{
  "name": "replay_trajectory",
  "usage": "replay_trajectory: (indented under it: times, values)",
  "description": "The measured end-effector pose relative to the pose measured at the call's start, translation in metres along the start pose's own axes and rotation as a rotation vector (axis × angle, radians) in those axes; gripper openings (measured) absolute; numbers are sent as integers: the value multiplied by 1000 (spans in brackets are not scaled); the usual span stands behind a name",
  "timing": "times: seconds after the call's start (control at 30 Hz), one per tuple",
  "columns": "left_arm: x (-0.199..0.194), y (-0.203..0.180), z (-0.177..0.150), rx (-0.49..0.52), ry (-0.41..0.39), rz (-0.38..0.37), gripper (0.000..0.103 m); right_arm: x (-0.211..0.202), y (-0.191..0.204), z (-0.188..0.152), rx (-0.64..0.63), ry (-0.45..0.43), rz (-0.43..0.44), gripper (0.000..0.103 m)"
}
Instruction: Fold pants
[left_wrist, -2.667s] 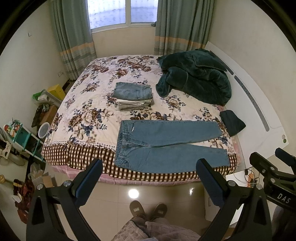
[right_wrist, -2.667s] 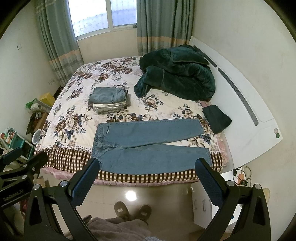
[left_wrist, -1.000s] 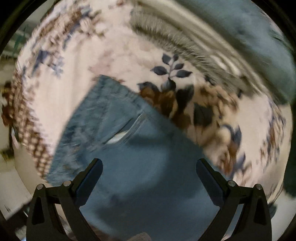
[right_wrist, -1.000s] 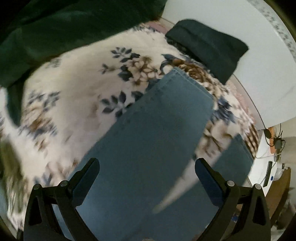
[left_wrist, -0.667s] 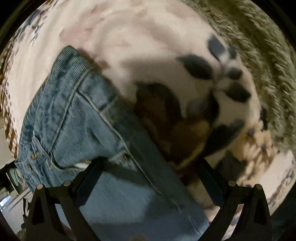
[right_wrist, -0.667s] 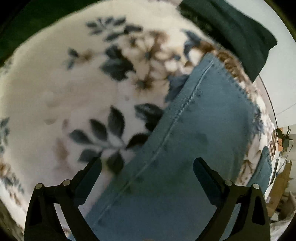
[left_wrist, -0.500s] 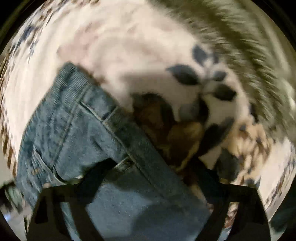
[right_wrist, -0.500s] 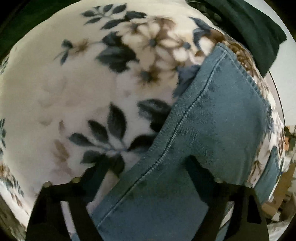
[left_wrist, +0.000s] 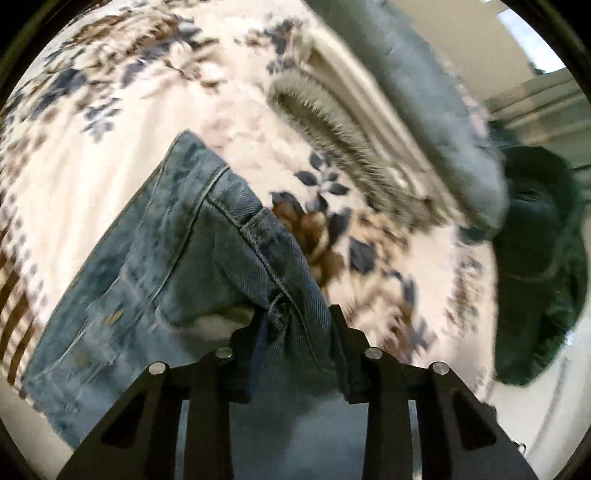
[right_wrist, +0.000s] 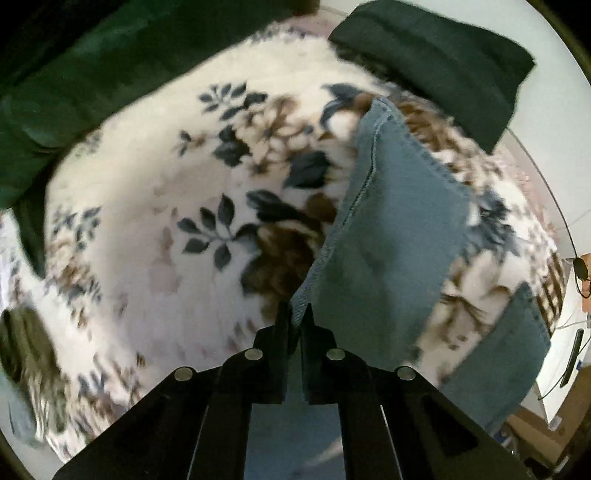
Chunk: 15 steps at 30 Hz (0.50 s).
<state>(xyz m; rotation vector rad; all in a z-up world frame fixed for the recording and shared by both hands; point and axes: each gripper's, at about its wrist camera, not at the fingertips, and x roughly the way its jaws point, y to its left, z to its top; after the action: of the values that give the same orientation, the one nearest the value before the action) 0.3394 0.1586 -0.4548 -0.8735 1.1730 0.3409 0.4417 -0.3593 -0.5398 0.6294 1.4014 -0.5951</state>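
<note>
Blue jeans (left_wrist: 177, 254) lie on the floral bed cover (left_wrist: 92, 110). My left gripper (left_wrist: 295, 321) is shut on the waistband's far edge, near a pocket rivet, and the fabric bunches between the fingers. In the right wrist view the upper trouser leg (right_wrist: 391, 229) runs away toward its hem. My right gripper (right_wrist: 295, 317) is shut on that leg's far seam edge and lifts it slightly. The lower leg's hem (right_wrist: 513, 339) lies flat at the right.
A stack of folded clothes (left_wrist: 388, 122) sits just beyond the waistband. A dark green quilt (right_wrist: 96, 66) is heaped at the back, and a dark folded cloth (right_wrist: 443, 59) lies by the white headboard (right_wrist: 554, 110). The bed's checked border (left_wrist: 14, 314) is at the left.
Both grippers came down from standing height to the jeans, then closed: left on the waistband edge, right on the upper leg's seam. The gripped fabric now rises off the cover.
</note>
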Motion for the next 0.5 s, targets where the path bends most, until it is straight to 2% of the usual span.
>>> replay_trajectory:
  times: [0.13,0.2,0.3,0.4,0.43,0.5]
  values:
    - [-64,44,-55,-23,-15,-47,25,-55,-44,-20,-40,-23,41,5]
    - [-55,59,-88,-77,-9,-56,25,-79,-72,-38,-53,-31,53,5]
    - [-56,101,-134,-122,20,-25,24,-87,-116,-73,-88,-27,38,5]
    - [-42,138,-172,-135,41,46,23,-77,-158,-108,-138,3,-30,5]
    - [-32,148,-180,-142,48,66,13,-69,-170,-116,-148,25,-50,5]
    - [-11,169,-192,-178,76,70,13,-46,-196,-131,-132,100,-74,5]
